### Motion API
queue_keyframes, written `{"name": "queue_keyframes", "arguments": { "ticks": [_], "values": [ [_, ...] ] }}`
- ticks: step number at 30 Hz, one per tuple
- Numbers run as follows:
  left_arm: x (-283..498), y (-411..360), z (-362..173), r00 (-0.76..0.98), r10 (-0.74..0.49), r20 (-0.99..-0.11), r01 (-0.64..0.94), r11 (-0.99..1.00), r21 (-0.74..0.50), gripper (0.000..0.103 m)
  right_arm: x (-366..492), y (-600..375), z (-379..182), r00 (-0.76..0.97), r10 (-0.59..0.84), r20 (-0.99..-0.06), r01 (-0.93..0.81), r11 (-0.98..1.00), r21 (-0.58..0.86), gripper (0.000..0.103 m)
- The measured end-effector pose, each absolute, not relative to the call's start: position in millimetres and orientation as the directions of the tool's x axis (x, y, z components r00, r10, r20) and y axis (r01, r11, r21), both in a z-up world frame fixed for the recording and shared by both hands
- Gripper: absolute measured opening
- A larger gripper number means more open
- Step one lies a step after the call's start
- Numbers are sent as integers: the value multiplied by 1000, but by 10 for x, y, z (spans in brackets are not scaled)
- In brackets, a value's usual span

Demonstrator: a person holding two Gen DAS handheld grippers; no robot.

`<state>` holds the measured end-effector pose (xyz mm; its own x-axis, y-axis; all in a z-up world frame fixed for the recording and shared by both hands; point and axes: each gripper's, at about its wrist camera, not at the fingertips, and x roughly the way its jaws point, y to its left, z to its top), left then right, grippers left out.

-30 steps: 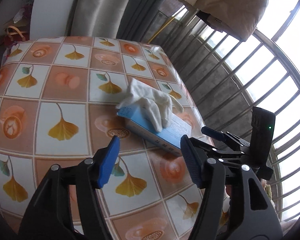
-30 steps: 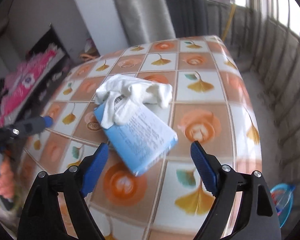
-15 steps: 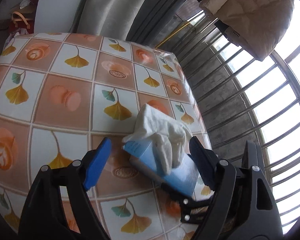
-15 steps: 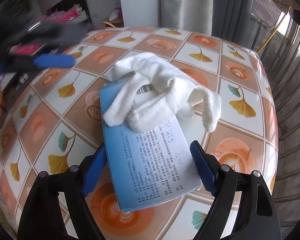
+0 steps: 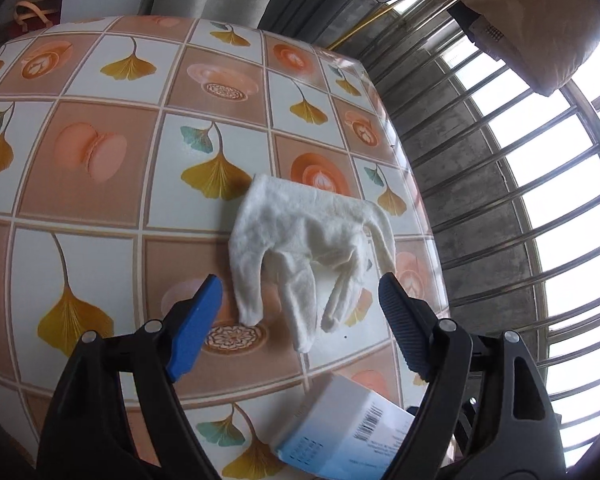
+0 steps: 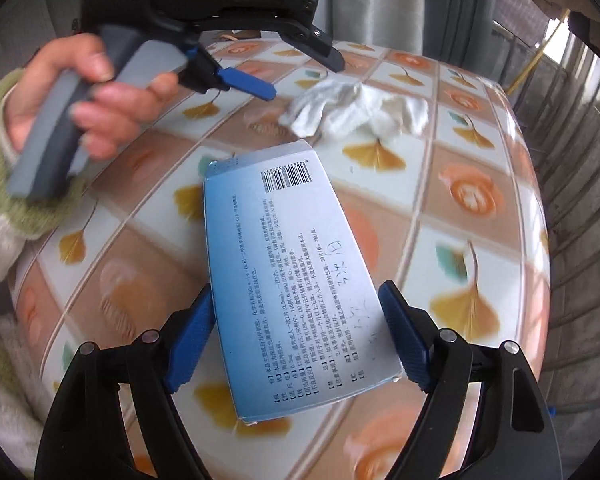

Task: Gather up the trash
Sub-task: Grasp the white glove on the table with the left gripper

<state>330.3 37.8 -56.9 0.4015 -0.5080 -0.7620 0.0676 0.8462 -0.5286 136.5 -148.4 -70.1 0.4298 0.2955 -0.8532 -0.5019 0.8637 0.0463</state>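
The left hand-held gripper (image 5: 300, 316) is held wide open above the tabletop (image 5: 100, 184), its blue pads flanking the fingers of a white glove (image 5: 304, 240) lying near the right edge. The right hand-held gripper (image 6: 296, 336) is closed against a blue medicine box (image 6: 288, 280), which is lifted.

Left view: close above the desk (image 5: 100, 200), facing the white glove (image 5: 312, 248).
Right view: close, facing the box (image 6: 296, 280).
Shared: glove, box, desk.
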Motion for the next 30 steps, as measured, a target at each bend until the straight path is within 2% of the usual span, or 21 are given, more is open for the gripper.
{"name": "queue_keyframes", "arguments": {
  "ticks": [3,8,9,11,12,14,17,20,30],
  "values": [
    [3312,327,-577,414,-472,-778,81,871,-485,76,1141,-1665,-701,440,264,-858,-436,898,53,79],
    [3350,41,-667,468,-280,-838,151,960,-236,73,903,-1976,-697,480,205,-853,-283,956,71,79],
    [3335,-29,-677,477,-256,-840,177,965,-194,71,901,-2010,-696,484,204,-851,-264,961,80,79],
    [3314,-94,-679,491,-228,-841,200,969,-146,56,884,-2074,-690,488,202,-849,-223,969,102,79],
    [3299,-118,-676,496,-223,-839,210,969,-133,53,897,-2098,-690,484,202,-851,-207,972,113,78],
    [3281,-139,-670,501,-220,-837,221,968,-122,33,960,-2142,-725,461,207,-863,-174,975,141,75],
    [3269,-110,-668,495,-230,-838,218,966,-137,15,1026,-2153,-749,444,217,-870,-144,975,169,74],
    [3184,-22,-637,483,-263,-835,208,961,-183,9,1049,-2106,-750,441,194,-876,-126,980,154,74],
    [2538,245,-270,517,-380,-767,240,925,-296,8,1104,-2078,-754,429,166,-888,-69,986,151,74]
  ]
}}
